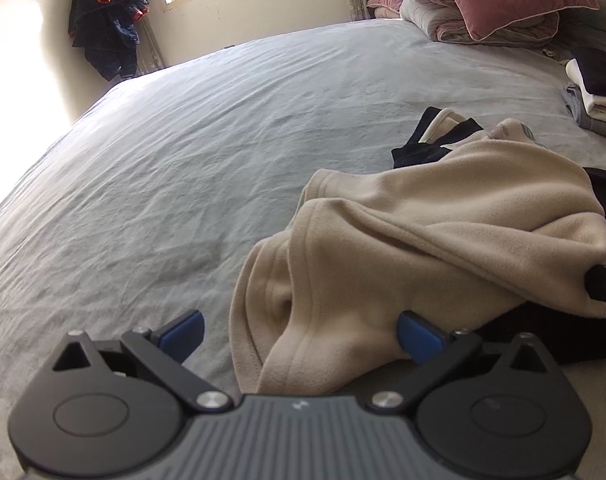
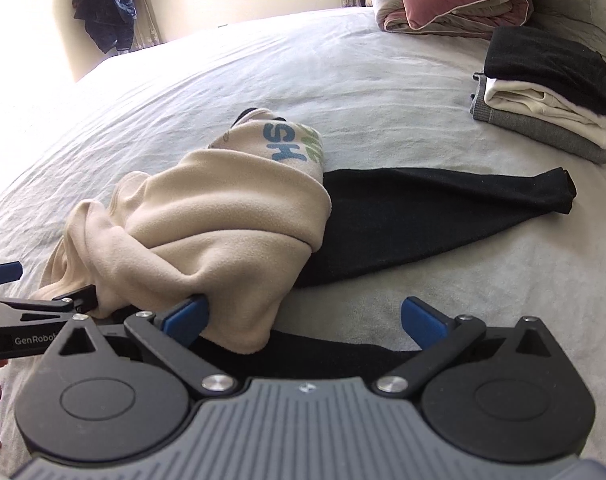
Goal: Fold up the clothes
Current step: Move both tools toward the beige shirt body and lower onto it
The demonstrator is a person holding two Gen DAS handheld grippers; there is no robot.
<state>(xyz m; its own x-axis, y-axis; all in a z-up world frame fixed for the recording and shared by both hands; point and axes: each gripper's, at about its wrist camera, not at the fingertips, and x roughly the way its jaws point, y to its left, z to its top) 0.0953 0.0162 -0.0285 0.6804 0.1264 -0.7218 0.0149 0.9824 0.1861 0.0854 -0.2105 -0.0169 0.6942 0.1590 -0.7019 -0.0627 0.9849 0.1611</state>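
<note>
Folded stack [image 2: 543, 96] of three garments done, far right on bed [image 1: 183, 160]. Cream fleece top [image 2: 207, 216] bunched mid-bed, unfolded, lying partly over dark garment [image 2: 423, 216]. Left tongs [image 1: 301, 330] apart, fleece hem between jaws. Right tongs [image 2: 305, 320] apart, nothing gripped. Garment's full shape hidden in bunching; printed lettering only partly legible.

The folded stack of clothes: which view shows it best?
The right wrist view: the folded stack shows whole, black over cream over grey. The left wrist view catches only its edge at the right border.
</note>
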